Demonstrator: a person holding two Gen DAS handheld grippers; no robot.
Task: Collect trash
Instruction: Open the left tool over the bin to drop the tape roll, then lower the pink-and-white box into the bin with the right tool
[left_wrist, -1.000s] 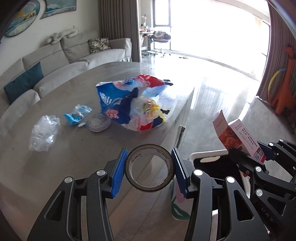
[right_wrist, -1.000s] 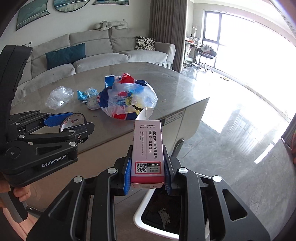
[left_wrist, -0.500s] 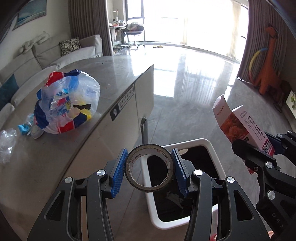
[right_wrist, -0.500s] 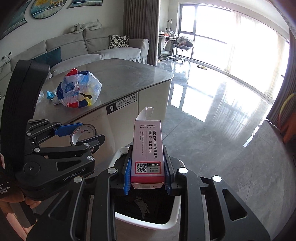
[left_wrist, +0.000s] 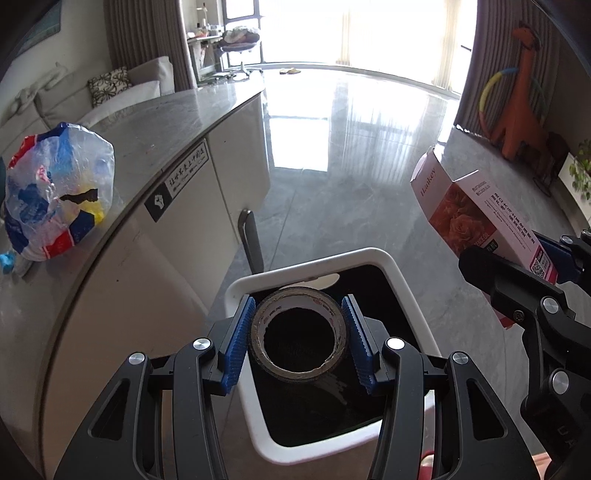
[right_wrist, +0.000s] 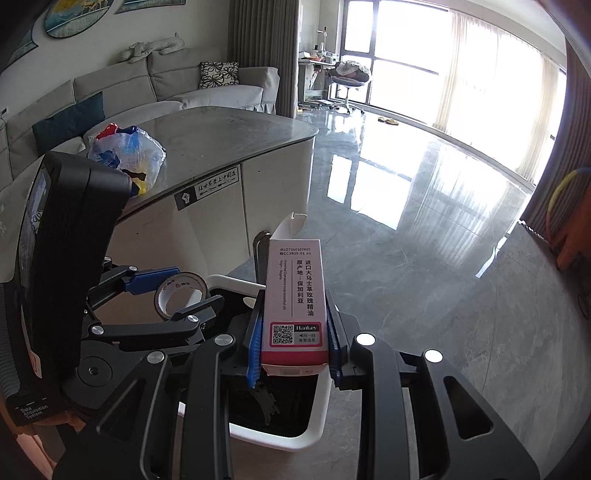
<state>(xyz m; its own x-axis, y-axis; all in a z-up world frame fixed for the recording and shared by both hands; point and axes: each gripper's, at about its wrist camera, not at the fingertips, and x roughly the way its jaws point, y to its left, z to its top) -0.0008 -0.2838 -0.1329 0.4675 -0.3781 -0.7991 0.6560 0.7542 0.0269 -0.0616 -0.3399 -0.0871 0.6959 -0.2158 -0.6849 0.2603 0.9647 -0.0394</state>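
My left gripper (left_wrist: 299, 341) is shut on a brown tape roll (left_wrist: 298, 364) and holds it over the open white trash bin (left_wrist: 413, 310); the roll also shows in the right wrist view (right_wrist: 181, 299). My right gripper (right_wrist: 293, 339) is shut on a pink carton box (right_wrist: 297, 310), upright with its top flap open, above the same bin (right_wrist: 314, 417). The box also shows in the left wrist view (left_wrist: 476, 210), to the right of the bin. A full plastic bag of trash (left_wrist: 55, 195) lies on the grey table (left_wrist: 155, 122).
The table's white cabinet side (left_wrist: 177, 236) stands just left of the bin, with a metal handle (left_wrist: 251, 240) by the bin's far rim. Glossy floor (left_wrist: 351, 147) stretches ahead. An orange giraffe toy (left_wrist: 517, 92) stands at far right; a sofa (right_wrist: 147, 92) behind the table.
Both grippers have swung away from the table and come over the bin, each still holding its item. The bin now lies directly under the tape roll and the box.
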